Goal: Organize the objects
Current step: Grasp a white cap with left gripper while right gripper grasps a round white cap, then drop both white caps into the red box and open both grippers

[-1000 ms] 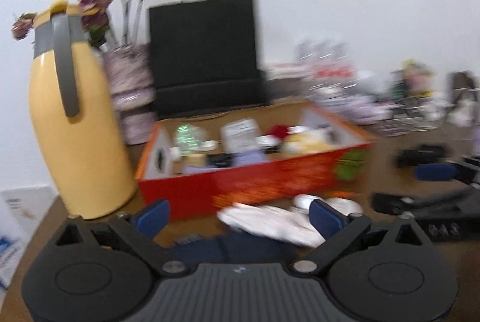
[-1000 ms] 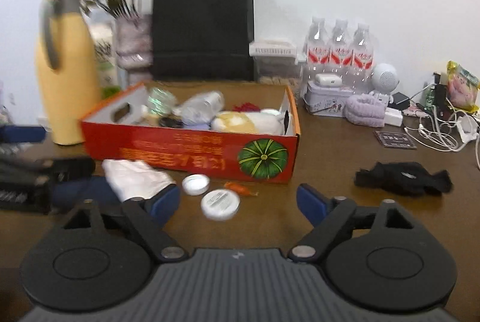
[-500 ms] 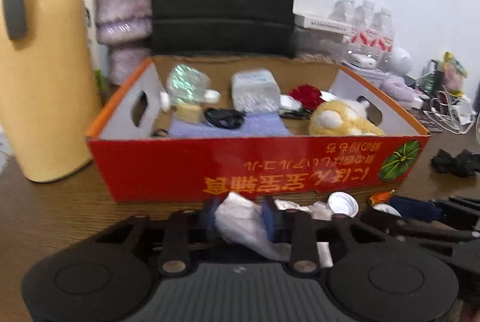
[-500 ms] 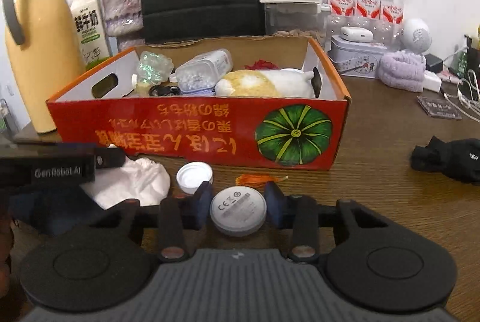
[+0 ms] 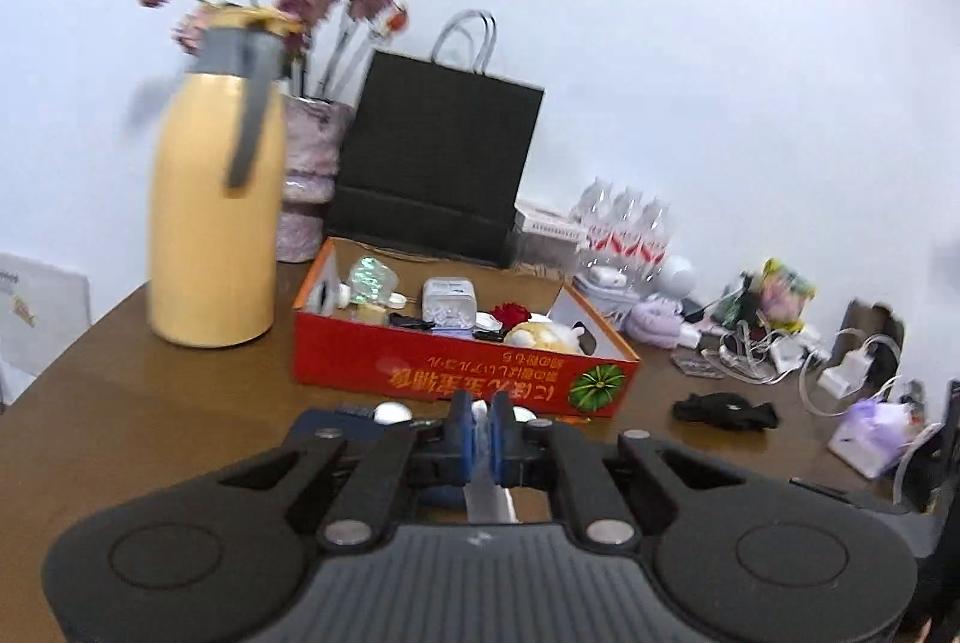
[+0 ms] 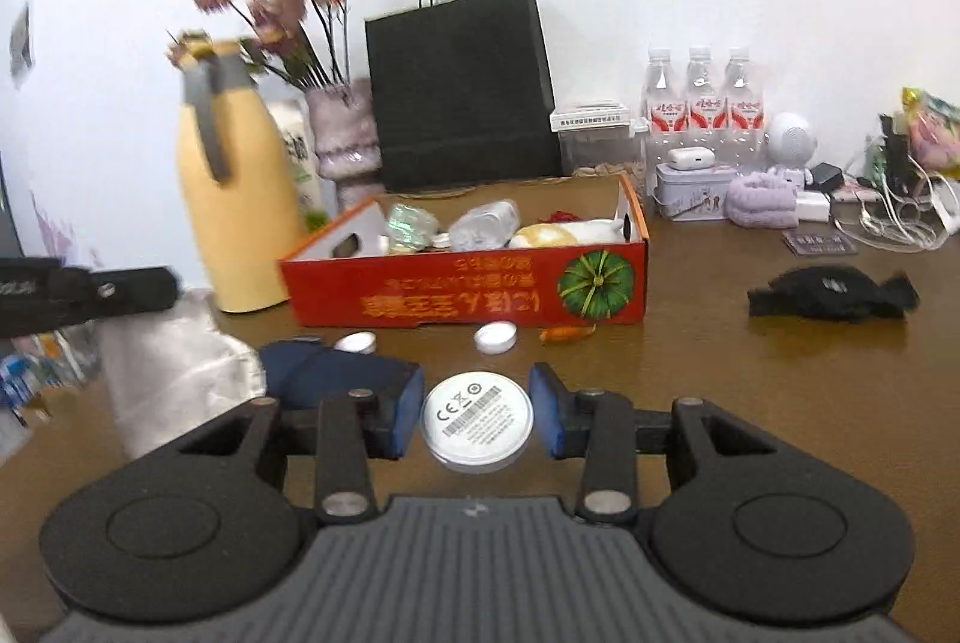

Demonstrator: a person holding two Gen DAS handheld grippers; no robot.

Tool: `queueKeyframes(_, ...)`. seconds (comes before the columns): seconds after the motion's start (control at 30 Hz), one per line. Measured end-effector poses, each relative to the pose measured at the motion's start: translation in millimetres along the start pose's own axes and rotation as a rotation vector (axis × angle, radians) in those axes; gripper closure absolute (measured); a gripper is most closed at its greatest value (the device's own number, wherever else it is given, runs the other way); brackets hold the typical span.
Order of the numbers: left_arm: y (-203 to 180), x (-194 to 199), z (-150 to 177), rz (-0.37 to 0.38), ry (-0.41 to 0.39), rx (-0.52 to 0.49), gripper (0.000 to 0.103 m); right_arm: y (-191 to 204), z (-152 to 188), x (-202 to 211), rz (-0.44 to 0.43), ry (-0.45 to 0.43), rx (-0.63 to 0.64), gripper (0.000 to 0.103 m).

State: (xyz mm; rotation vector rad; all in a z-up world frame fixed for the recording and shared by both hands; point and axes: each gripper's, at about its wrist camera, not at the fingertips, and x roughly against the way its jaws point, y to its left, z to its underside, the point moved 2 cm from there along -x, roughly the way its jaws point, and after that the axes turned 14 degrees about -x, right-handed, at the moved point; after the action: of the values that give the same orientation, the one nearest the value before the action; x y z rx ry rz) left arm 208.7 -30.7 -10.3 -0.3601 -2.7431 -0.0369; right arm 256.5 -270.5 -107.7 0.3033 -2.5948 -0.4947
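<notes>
My left gripper (image 5: 479, 433) is shut on a thin fold of a crumpled white plastic bag (image 5: 489, 499), its jaws closing tight with the blue pads pressing it. In the right wrist view that bag (image 6: 174, 361) hangs from the left gripper (image 6: 162, 286), off the table. My right gripper (image 6: 477, 412) is shut on a white round disc (image 6: 477, 421) with a barcode label, held above the table. The red cardboard box (image 5: 456, 373) (image 6: 468, 295) lies ahead, with several small items in it.
On the brown table before the box lie two white caps (image 6: 495, 337) (image 6: 355, 342), an orange scrap (image 6: 567, 333) and a dark blue bundle (image 6: 324, 373). A black cloth (image 6: 834, 292) lies right. A yellow jug (image 6: 237, 223), flower vase, black bag (image 6: 462, 91), bottles and cables stand behind.
Both grippers went from open to shut: the left on the white bag, the right on the white disc. Both then drew back from the box, lifting their loads.
</notes>
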Motion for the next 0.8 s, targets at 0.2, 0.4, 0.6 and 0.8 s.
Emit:
queueKeyframes(0.2,12.5,55.8,18.0,-0.024,-0.022,0.052,0.098,-1.6,24.0,36.2,-0.007,0.015,-0.075,0.063)
queueKeyframes(0.4,28.3,45.5,16.4,-0.039,-0.015,0.065,0.099,10.9,22.1,31.0,0.000,0.016,-0.019,0.063)
queueKeyframes(0.6,43.1,18.5,-20.9,0.018,-0.078,0.035,0.099,26.9,-11.4,10.6,-0.029,-0.036,0.059,0.063)
queueKeyframes(0.8,62.8,-71.5,-91.1,0.016,-0.127,-0.024,0.099,39.8,-77.8,-67.3,-0.089,-0.063,0.046,0.063)
